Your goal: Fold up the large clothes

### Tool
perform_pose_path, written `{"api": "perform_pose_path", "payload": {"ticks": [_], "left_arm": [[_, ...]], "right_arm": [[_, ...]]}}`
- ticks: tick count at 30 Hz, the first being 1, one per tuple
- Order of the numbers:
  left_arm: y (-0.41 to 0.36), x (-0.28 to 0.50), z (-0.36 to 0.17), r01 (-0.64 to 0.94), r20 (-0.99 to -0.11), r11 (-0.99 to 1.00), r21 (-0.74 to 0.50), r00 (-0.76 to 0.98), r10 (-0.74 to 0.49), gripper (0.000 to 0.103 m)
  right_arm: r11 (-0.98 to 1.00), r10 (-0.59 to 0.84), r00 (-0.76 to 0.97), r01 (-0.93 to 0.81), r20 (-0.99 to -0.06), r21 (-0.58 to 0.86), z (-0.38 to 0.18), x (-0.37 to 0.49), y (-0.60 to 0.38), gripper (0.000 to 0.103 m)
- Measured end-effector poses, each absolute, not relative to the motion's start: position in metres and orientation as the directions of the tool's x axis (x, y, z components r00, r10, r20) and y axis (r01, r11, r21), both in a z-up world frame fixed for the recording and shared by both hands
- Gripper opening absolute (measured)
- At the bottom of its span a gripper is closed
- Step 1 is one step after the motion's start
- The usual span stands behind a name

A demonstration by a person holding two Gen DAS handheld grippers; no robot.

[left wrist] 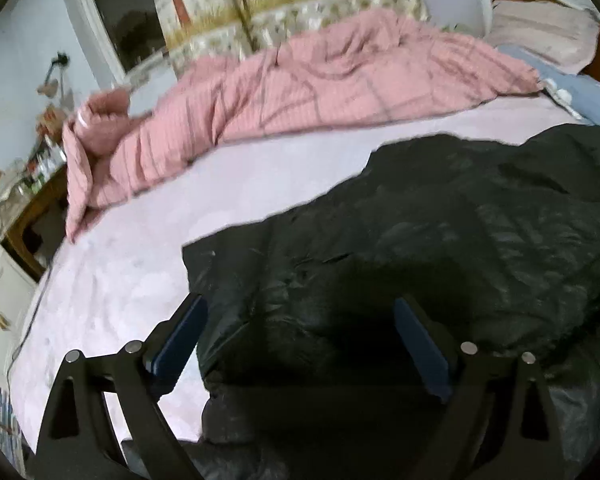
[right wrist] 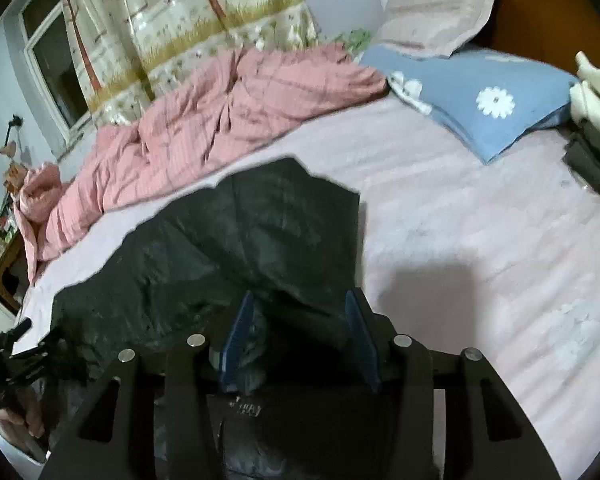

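Observation:
A large black shiny padded jacket (left wrist: pixel 440 240) lies spread on the pale pink bed sheet (left wrist: pixel 120 280); it also shows in the right wrist view (right wrist: pixel 240 240). My left gripper (left wrist: pixel 300 308) is open, its blue pads wide apart just above the jacket's near left part. My right gripper (right wrist: pixel 298 300) is open over the jacket's near right edge, with dark fabric lying between its pads. The left gripper's frame shows at the far left of the right wrist view (right wrist: pixel 8 356).
A crumpled pink striped duvet (left wrist: pixel 300 92) lies along the far side of the bed. A blue daisy pillow (right wrist: pixel 480 100) and a pink pillow (right wrist: pixel 432 12) sit at the head. Folded clothes (right wrist: pixel 596 120) are stacked at the right edge. A window (right wrist: pixel 56 60) and curtain (right wrist: pixel 180 12) stand behind.

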State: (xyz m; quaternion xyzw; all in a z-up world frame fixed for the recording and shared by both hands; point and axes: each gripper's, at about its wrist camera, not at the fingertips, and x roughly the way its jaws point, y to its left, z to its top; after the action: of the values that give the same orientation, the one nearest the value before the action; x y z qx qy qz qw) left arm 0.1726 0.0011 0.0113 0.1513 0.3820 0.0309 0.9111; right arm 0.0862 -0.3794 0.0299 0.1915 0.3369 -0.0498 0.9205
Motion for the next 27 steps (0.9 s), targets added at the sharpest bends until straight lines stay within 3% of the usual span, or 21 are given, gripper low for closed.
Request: {"api": "perform_pose_path", "payload": {"ticks": [1, 2, 3, 5, 6, 11, 14, 17, 18, 22, 27], "left_arm": [[0.004, 0.179, 0.007, 0.068, -0.708, 0.954, 0.292, 0.687, 0.168, 0.09], [0.005, 0.186, 0.002, 0.099, -0.734, 0.956, 0.277, 0.664, 0.144, 0.063], [0.005, 0.189, -0.003, 0.126, -0.751, 0.953, 0.276, 0.647, 0.132, 0.027], [0.002, 0.186, -0.004, 0.136, -0.732, 0.939, 0.315, 0.665, 0.149, 0.007], [0.002, 0.179, 0.002, 0.112, -0.68, 0.927, 0.358, 0.712, 0.176, 0.001], [0.027, 0.16, 0.032, -0.039, -0.53, 0.924, 0.38, 0.809, 0.252, 0.001], [0.045, 0.159, 0.038, -0.059, -0.532, 0.93, 0.363, 0.806, 0.259, 0.001], [0.052, 0.159, 0.029, -0.053, -0.543, 0.918, 0.393, 0.793, 0.278, 0.001], [0.054, 0.159, 0.023, -0.061, -0.54, 0.908, 0.415, 0.786, 0.299, 0.001], [0.073, 0.163, 0.006, -0.081, -0.596, 0.918, 0.389, 0.737, 0.318, 0.001], [0.088, 0.165, -0.015, -0.058, -0.65, 0.933, 0.356, 0.701, 0.292, 0.001]], "right_arm": [[0.92, 0.029, 0.775, 0.226, -0.631, 0.32, 0.033, 0.085, -0.382, 0.054], [0.919, 0.013, 0.781, 0.237, -0.624, 0.316, 0.035, 0.084, -0.385, 0.055], [0.918, -0.002, 0.784, 0.247, -0.62, 0.31, 0.036, 0.084, -0.387, 0.058], [0.925, -0.038, 0.787, 0.262, -0.616, 0.277, 0.04, 0.086, -0.39, 0.059], [0.931, -0.054, 0.786, 0.263, -0.616, 0.254, 0.042, 0.088, -0.39, 0.059], [0.938, -0.048, 0.808, 0.238, -0.587, 0.252, 0.047, 0.085, -0.387, 0.06], [0.935, 0.116, 0.792, 0.118, -0.6, 0.335, 0.042, 0.092, -0.377, 0.06], [0.861, 0.377, 0.675, -0.003, -0.634, 0.509, 0.018, 0.112, -0.364, 0.06], [0.859, 0.384, 0.655, 0.004, -0.651, 0.511, 0.01, 0.117, -0.359, 0.06], [0.967, 0.129, 0.572, 0.109, -0.81, 0.231, -0.012, 0.136, -0.336, 0.054], [0.967, 0.101, 0.59, 0.132, -0.801, 0.218, -0.009, 0.132, -0.338, 0.054]]}}
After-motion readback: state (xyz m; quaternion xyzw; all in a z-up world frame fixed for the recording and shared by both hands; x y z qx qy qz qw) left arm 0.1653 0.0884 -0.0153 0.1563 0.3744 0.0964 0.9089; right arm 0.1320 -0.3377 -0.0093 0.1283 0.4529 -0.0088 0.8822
